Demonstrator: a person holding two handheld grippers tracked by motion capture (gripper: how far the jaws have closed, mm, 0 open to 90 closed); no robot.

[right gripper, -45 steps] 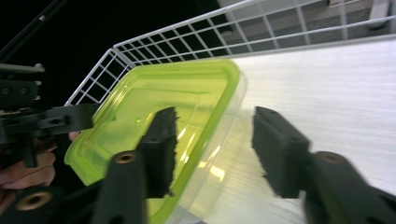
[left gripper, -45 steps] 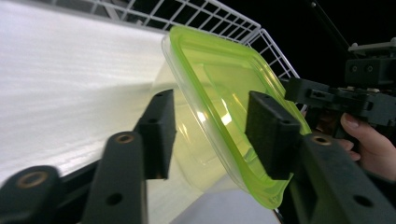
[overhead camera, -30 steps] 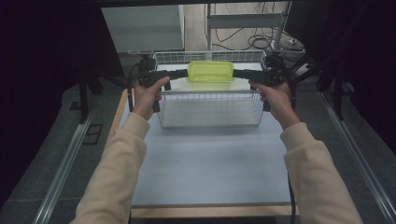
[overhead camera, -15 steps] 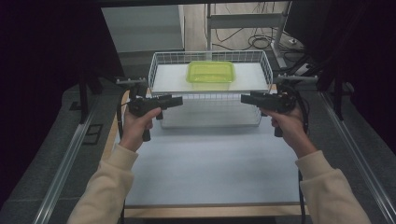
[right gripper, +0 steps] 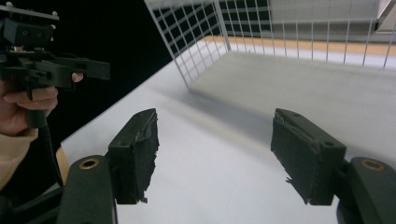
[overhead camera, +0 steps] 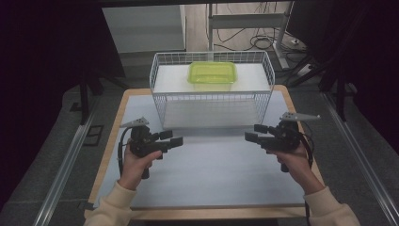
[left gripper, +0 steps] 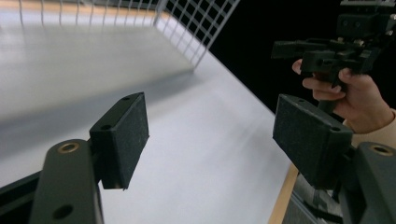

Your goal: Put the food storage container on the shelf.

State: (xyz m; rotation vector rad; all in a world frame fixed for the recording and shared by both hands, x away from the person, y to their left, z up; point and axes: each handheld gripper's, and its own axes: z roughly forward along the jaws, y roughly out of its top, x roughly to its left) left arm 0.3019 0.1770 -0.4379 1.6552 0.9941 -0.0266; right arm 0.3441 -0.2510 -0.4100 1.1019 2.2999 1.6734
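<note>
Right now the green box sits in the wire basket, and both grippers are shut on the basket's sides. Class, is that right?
Not quite. The green box does sit in the wire basket, but the high view shows the left gripper and right gripper open, holding nothing, on the near side of the basket.

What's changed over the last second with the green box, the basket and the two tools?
Both tools let go of the green box and pulled back toward the person. The left tool and the right tool now hover open and empty over the white mat in front of the wire basket, pointing at each other. The basket has stayed in place, and the box now rests inside it at the back.
</note>
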